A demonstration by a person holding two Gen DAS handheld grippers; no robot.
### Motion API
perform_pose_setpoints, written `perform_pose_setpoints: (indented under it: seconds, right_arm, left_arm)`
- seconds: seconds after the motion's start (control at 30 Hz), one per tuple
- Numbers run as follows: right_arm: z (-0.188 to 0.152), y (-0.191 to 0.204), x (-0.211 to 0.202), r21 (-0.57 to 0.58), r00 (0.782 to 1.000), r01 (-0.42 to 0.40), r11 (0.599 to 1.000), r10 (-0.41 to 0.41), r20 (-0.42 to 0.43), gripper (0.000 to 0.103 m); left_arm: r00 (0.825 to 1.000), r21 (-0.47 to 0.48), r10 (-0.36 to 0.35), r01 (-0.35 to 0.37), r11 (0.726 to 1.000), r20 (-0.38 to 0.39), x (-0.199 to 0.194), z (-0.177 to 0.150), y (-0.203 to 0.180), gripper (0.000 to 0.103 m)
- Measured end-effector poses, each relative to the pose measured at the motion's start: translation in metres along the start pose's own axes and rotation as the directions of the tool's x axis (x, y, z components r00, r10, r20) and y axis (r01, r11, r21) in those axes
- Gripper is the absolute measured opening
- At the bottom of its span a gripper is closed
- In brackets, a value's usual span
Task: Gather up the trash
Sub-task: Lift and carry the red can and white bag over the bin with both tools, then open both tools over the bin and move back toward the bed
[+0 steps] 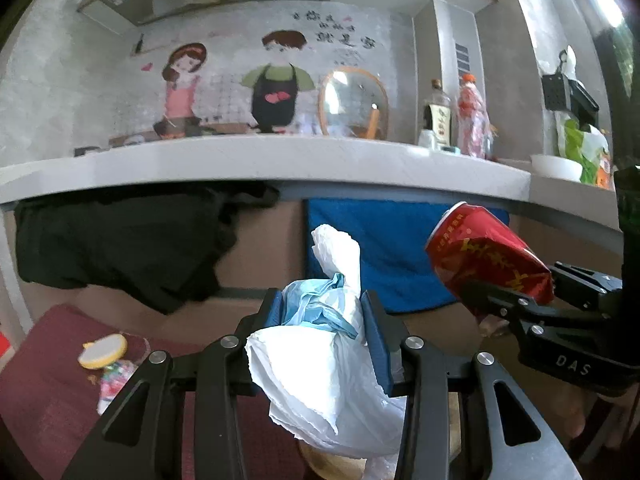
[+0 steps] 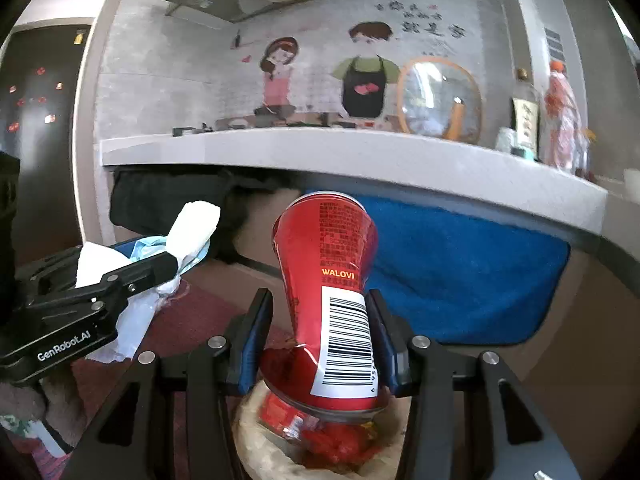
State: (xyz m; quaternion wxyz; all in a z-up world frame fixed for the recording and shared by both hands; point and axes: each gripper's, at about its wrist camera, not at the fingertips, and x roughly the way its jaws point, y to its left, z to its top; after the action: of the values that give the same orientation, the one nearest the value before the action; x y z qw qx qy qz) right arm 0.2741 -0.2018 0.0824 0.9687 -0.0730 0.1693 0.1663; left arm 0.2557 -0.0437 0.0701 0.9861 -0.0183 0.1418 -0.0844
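Observation:
My left gripper (image 1: 324, 316) is shut on a wad of white tissue and light blue paper (image 1: 320, 344), held above a round bin whose rim (image 1: 320, 464) shows just below. My right gripper (image 2: 320, 324) is shut on a dented red drink can (image 2: 332, 280), squeezed at its lower half. The can hangs over a small bin (image 2: 256, 440) lined with a bag, with red wrappers inside. The can also shows in the left wrist view (image 1: 488, 260), to the right of the wad. The left gripper with its wad shows in the right wrist view (image 2: 160, 264), at left.
A grey counter (image 1: 280, 160) runs across ahead, with bottles (image 1: 472, 120), a mirror (image 1: 354, 104) and a white bowl (image 1: 556, 166). A blue cloth (image 1: 392, 252) and black cloth (image 1: 120, 240) hang below it. A yellow-lidded jar (image 1: 106, 354) lies on a maroon mat (image 1: 44, 380).

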Motion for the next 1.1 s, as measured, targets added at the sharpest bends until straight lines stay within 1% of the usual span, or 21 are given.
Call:
perform_pose_setpoints:
  seconds: [0.2,0.53,0.73,1.1]
  right_arm:
    - [-0.016,-0.018,0.010,0.033,0.999,0.013,0.999,-0.012,-0.033,0.044]
    - [-0.043,-0.029,0.028,0.065,0.997,0.011,0.998,-0.006,-0.078,0.044]
    - [-0.052,-0.034,0.035,0.083,0.995,0.006,0.997,0.003,-0.100,0.044]
    - [-0.064,-0.043,0.041,0.108,0.993,0.007,0.994,0.005,-0.118,0.044]
  left_arm:
    - [0.998,-0.010,-0.036,0.035,0.999,-0.053,0.021,-0.016,-0.012,0.042]
    - [0.994,-0.024,-0.021,0.019,1.000,-0.111,0.044,-0.036,-0.013,0.042]
    - [0.990,-0.041,-0.013,0.007,0.999,-0.137,0.054,-0.044,-0.012,0.042]
    - [0.981,-0.072,-0.047,0.034,0.997,-0.188,0.071,-0.057,-0.014,0.042]
